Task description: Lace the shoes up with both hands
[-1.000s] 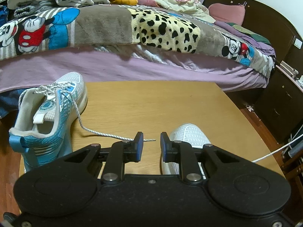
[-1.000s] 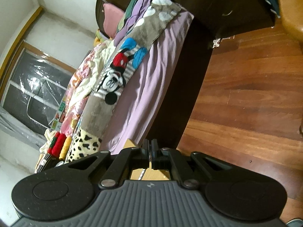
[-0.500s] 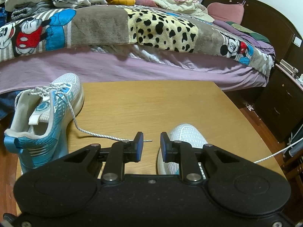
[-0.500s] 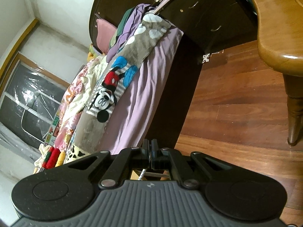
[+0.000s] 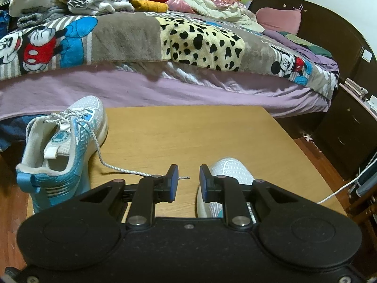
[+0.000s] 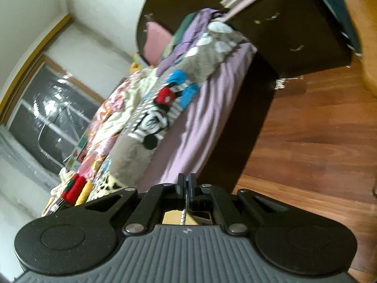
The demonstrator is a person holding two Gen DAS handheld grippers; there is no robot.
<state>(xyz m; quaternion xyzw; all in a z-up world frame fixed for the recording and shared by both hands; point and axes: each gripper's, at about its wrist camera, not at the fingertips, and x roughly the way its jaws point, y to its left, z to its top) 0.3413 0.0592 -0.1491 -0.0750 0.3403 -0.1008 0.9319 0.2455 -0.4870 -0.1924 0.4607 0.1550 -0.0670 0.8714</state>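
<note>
Blue-padded, the left gripper (image 5: 187,182) stood with its jaws a little apart and had just been opening slightly; the aglet of a speckled white lace (image 5: 122,170) poked into the gap, touching neither pad as far as could be told. From there the lace ran slack across the tan worktop (image 5: 188,132) to the blue-and-white shoe (image 5: 63,146) at the left edge, heel toward the camera, its upper eyelets already crossed. A second shoe (image 5: 232,168) lay just beyond the right jaw, toe outward. The right gripper (image 6: 186,194), out over the wooden floor (image 6: 318,141), was clamped on another lace (image 6: 183,214), a thin cord trapped between its closed pads. The laces looked light, limp and a little slippery, likely to sag or slide if pinched mid-length, so the stiff aglet seemed the surest place to hold. A round badge on the shoe's tongue was too small to read. Cartoon mice decorated the blanket (image 5: 132,37) on the bed behind.
</note>
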